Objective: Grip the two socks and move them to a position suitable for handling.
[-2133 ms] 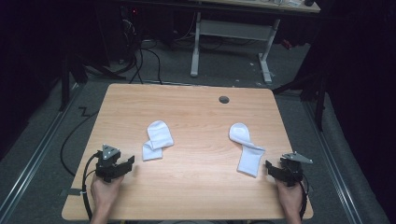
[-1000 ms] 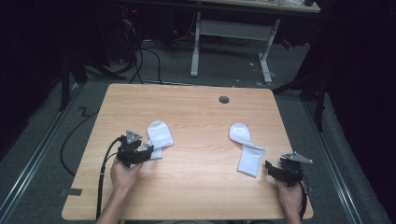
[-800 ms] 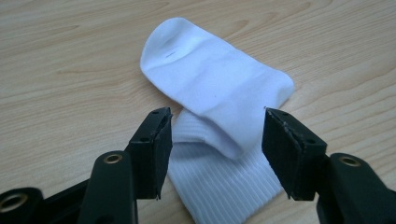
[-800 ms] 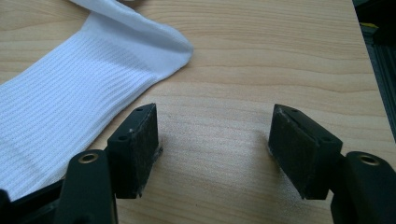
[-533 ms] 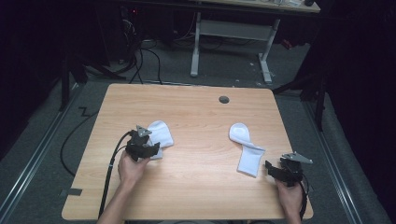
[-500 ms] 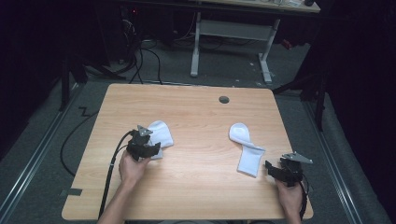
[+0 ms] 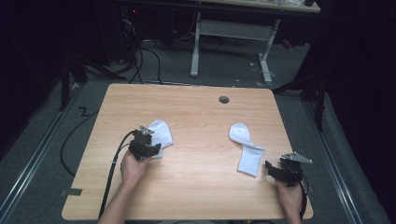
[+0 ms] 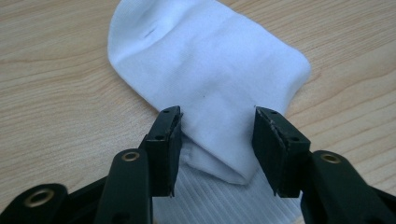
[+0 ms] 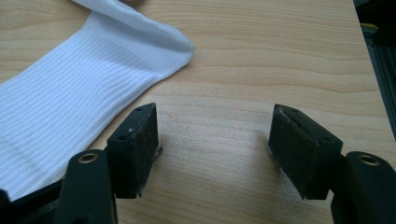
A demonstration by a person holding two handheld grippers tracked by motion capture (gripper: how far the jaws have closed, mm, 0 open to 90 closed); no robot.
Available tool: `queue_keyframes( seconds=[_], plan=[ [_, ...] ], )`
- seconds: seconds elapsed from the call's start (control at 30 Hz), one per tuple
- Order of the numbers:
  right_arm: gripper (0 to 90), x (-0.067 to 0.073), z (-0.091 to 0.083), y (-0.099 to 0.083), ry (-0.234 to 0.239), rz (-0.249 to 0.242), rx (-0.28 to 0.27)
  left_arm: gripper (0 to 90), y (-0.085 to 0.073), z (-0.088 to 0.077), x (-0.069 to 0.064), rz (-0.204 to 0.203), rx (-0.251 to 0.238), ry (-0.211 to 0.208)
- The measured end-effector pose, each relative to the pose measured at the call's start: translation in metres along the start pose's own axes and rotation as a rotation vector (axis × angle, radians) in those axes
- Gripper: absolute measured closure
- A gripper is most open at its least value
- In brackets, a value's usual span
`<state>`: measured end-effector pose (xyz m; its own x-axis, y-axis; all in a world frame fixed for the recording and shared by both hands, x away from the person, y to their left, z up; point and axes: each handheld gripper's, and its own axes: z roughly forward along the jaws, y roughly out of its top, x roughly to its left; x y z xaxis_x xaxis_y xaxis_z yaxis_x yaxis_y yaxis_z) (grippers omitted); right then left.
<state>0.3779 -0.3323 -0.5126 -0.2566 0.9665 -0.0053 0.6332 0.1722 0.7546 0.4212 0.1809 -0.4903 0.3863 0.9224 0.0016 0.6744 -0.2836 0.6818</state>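
Observation:
A folded white sock (image 7: 161, 132) lies on the left half of the wooden table (image 7: 196, 196). My left gripper (image 7: 150, 148) is at its near end, pointing away from me. In the left gripper view the sock (image 8: 205, 60) sits between the jaws of the left gripper (image 8: 217, 123). The jaws have just been closing and straddle the folded end, and I see no clear squeeze on it. A second white sock (image 7: 246, 147) lies flat at the right. My right gripper (image 7: 272, 169) rests open just right of its ribbed cuff (image 9: 70, 79), with bare wood between the jaws of the right gripper (image 9: 215, 128).
A round cable hole (image 7: 224, 99) sits near the table's far edge. Beyond the table stand another desk's white legs (image 7: 233, 32) and floor cables (image 7: 140, 51). The left gripper's cable (image 7: 112, 172) trails along the forearm.
My left gripper moved right and forward from the table's left edge to the folded sock and lowered over its near end. Its jaws look narrower. The right gripper kept still.

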Motion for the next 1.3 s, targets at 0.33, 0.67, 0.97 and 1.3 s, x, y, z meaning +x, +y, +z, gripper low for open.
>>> queue_keyframes(
  seconds=[0.33, 0.67, 0.97, 1.3],
  plan=[
    [33.1, 0.000, 0.000, 0.000, 0.001, 0.000, -0.001, 77.0, 0.001, 0.001, -0.001, 0.018, 0.004, -0.022],
    [33.1, 0.000, 0.000, 0.000, 0.002, 0.000, -0.001, 82.4, 0.005, -0.004, -0.001, 0.000, -0.007, -0.066],
    [33.1, 0.000, 0.000, 0.000, 0.002, -0.001, -0.001, 83.1, 0.011, -0.017, -0.014, 0.013, -0.065, -0.112],
    [33.1, 0.000, 0.000, 0.000, 0.003, -0.002, -0.001, 83.1, 0.023, -0.031, -0.037, 0.052, -0.112, -0.161]
  ],
)
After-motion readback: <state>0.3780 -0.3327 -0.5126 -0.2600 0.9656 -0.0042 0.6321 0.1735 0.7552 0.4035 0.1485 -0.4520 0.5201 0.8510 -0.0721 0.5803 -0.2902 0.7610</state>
